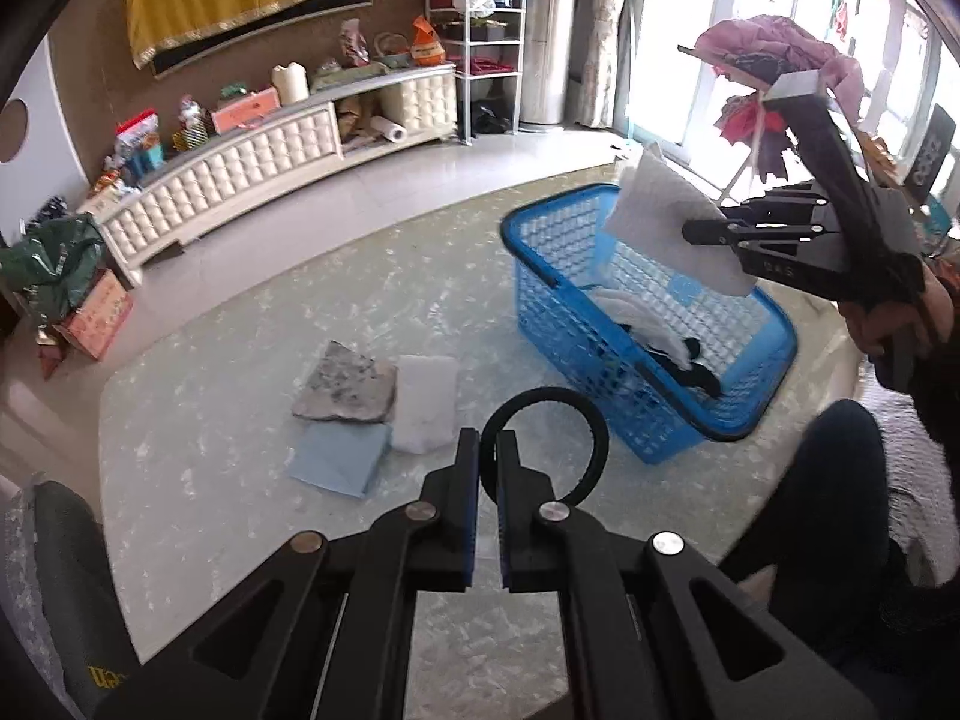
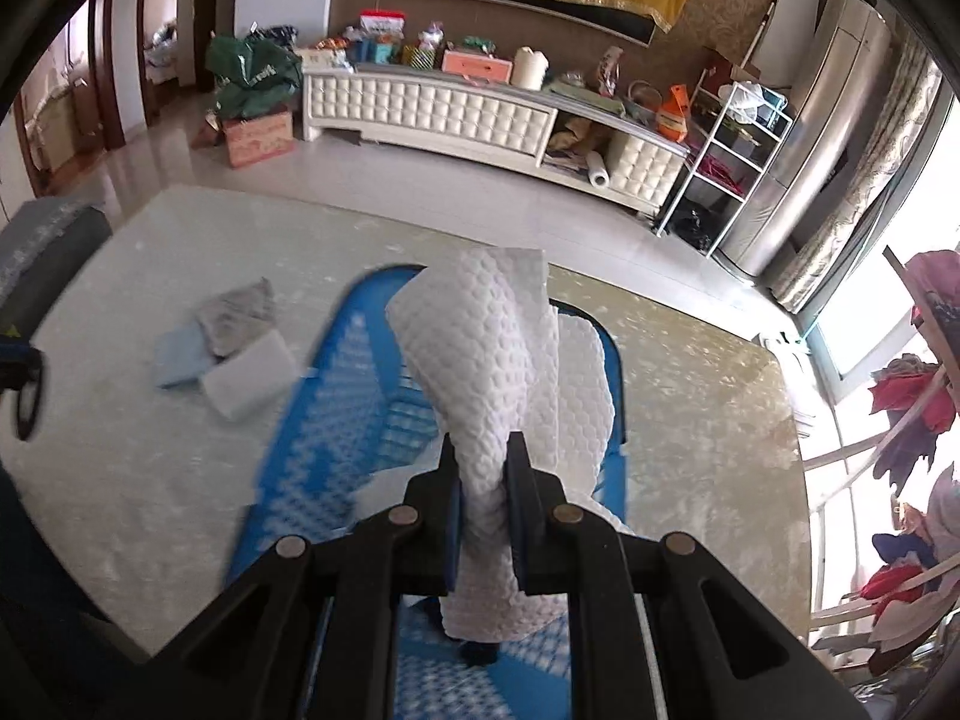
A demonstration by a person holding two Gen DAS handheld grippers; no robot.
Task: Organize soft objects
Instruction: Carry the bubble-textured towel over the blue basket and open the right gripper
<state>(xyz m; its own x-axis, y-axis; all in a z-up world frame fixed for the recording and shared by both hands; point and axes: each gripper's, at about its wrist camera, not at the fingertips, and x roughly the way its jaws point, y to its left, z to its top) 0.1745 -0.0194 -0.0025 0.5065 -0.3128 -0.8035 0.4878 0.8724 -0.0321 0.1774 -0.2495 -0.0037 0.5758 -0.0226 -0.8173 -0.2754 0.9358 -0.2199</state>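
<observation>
My right gripper point(image 2: 485, 468) pinches the white cloth point(image 2: 492, 360) over the blue basket point(image 1: 648, 324), so I should lower before releasing, left gripper point(image 1: 487, 456) clamped on the black ring point(image 1: 591, 426).

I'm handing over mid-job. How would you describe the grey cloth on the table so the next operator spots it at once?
Start at the blue basket on the pale table. To its left in the left wrist view lies a cluster of three folded pieces. The grey cloth is the mottled, speckled one farthest from the camera, overlapping the light blue cloth and beside the plain white pad.
</observation>
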